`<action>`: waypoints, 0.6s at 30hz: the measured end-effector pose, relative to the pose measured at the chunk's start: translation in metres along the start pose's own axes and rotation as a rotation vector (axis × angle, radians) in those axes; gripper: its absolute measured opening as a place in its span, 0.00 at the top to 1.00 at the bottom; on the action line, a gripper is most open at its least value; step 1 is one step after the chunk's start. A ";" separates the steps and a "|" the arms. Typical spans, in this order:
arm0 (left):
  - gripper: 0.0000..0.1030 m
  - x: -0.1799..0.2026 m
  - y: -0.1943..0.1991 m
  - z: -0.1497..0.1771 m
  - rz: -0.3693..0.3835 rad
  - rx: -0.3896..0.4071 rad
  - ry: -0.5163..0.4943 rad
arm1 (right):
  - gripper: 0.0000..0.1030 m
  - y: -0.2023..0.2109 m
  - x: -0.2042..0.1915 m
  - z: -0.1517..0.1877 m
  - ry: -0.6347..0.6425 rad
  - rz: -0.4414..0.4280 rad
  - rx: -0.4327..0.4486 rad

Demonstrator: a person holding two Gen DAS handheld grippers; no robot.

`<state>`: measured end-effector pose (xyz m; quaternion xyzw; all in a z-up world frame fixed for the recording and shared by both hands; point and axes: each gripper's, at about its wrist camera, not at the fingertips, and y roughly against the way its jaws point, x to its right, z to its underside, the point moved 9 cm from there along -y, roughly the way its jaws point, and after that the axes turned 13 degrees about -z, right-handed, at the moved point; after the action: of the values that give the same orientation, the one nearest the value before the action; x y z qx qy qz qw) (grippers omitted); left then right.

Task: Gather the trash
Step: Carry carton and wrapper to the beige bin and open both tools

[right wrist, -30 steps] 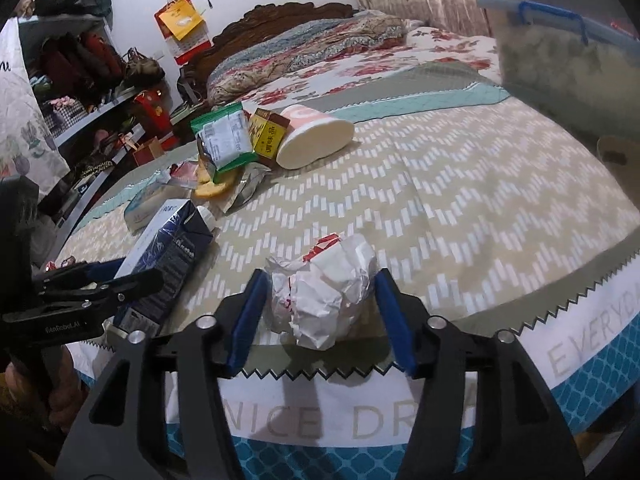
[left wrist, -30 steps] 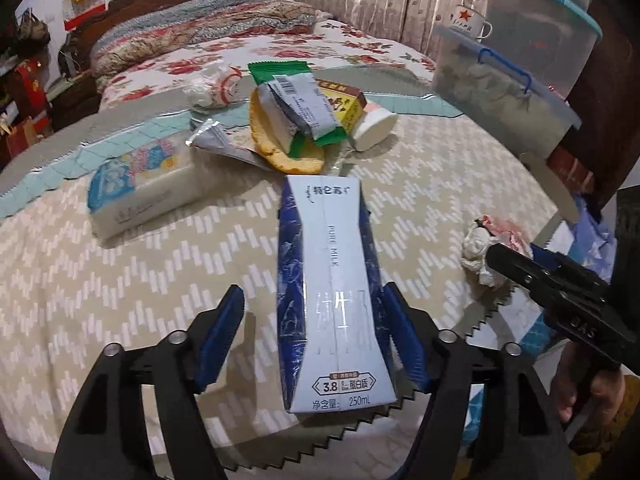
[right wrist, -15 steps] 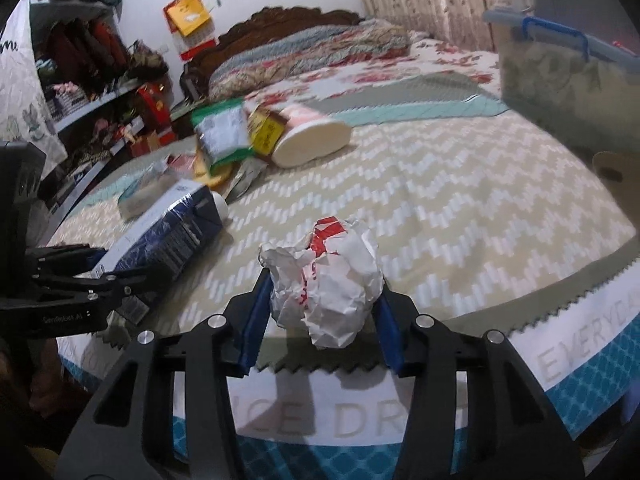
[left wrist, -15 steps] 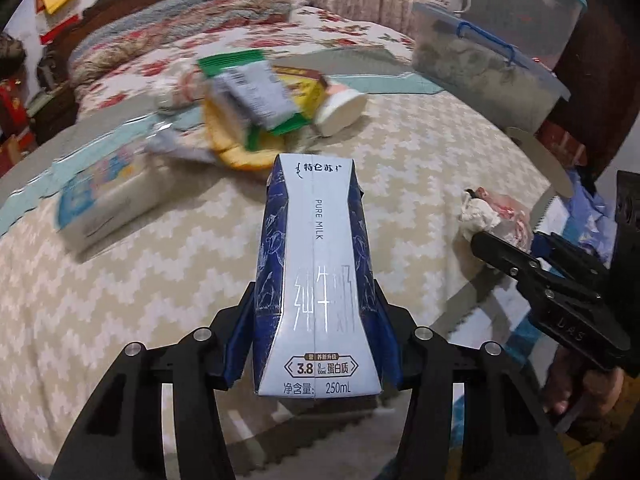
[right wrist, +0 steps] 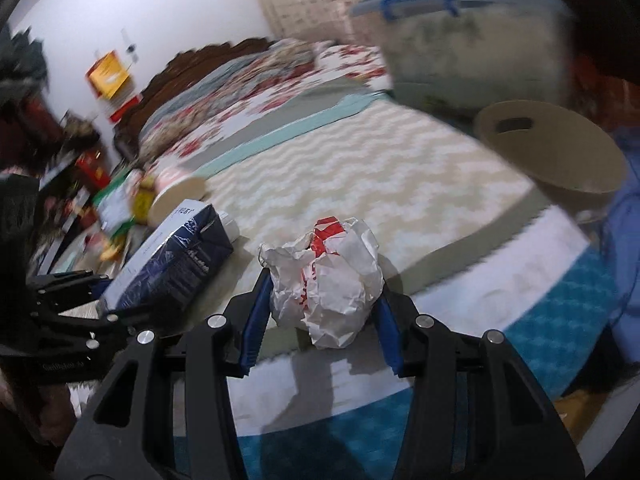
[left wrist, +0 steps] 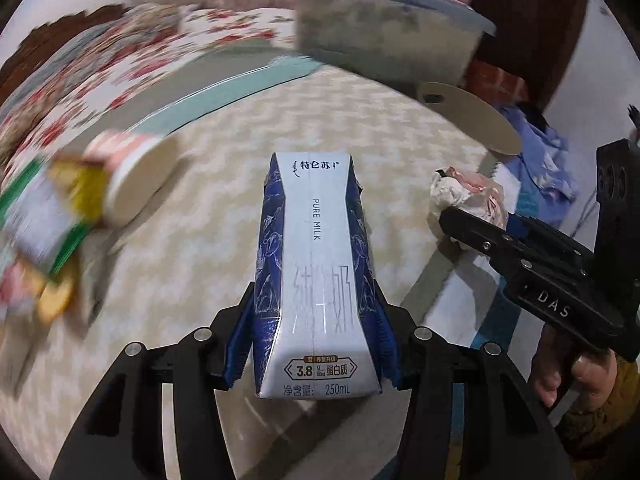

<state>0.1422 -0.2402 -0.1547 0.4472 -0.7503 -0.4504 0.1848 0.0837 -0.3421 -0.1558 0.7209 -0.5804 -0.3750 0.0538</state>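
Bedroom clutter blurs behind a table covered by a beige zigzag-patterned cloth (left wrist: 224, 240) with a teal lattice border along its near edge. Behind it lies a bed with a floral quilt (right wrist: 280, 80), and a translucent storage bin with a blue handle (right wrist: 472, 40) stands past the table's far right side. The left gripper (left wrist: 312, 344) has its blue-padded jaws closed against the two long sides of a blue and white milk carton (left wrist: 316, 280), gripping it at the end printed "250mL"; the carton points away from the camera, and whether it rests on the cloth or is lifted off it is hard to tell. The right gripper (right wrist: 322, 316) is clamped on a crumpled ball of white paper with red print (right wrist: 328, 276), which bulges up between its pads above the table's near edge. From the left wrist view, that paper wad (left wrist: 468, 196) sits just right of the carton, pinched at the tip of the right gripper (left wrist: 472, 220). Toward the far left edge lie a tipped paper cup (left wrist: 136, 180) and a smeared heap of wrappers (left wrist: 44, 220), well apart from both grippers. A round tan bin (right wrist: 552, 148) stands beside the table's right corner.
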 end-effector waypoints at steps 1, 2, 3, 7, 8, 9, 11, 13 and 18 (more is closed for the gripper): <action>0.52 0.007 -0.004 -0.008 0.016 0.002 -0.011 | 0.52 0.004 0.008 -0.007 -0.008 0.010 0.017; 0.52 0.018 -0.008 -0.021 0.039 0.007 -0.027 | 0.52 0.006 0.013 -0.011 -0.012 0.017 0.026; 0.52 0.027 -0.012 -0.028 0.053 0.011 -0.038 | 0.52 0.011 0.025 -0.020 -0.018 0.034 0.046; 0.52 0.075 -0.034 -0.076 0.142 0.019 -0.105 | 0.52 0.021 0.066 -0.045 -0.053 0.104 0.100; 0.52 0.083 -0.037 -0.083 0.154 0.020 -0.116 | 0.52 0.025 0.076 -0.047 -0.067 0.114 0.108; 0.52 0.095 -0.044 -0.096 0.168 0.023 -0.134 | 0.52 0.028 0.094 -0.055 -0.095 0.131 0.124; 0.52 0.117 -0.055 -0.119 0.195 0.022 -0.162 | 0.52 0.032 0.113 -0.063 -0.117 0.153 0.136; 0.52 0.133 -0.064 -0.136 0.214 0.021 -0.178 | 0.52 0.037 0.137 -0.073 -0.149 0.174 0.152; 0.53 0.179 -0.083 -0.177 0.258 0.025 -0.259 | 0.51 0.046 0.183 -0.090 -0.196 0.239 0.170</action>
<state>0.2097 -0.4966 -0.1543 0.2877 -0.8245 -0.4675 0.1374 0.1098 -0.5496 -0.1560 0.6087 -0.6941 -0.3838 -0.0201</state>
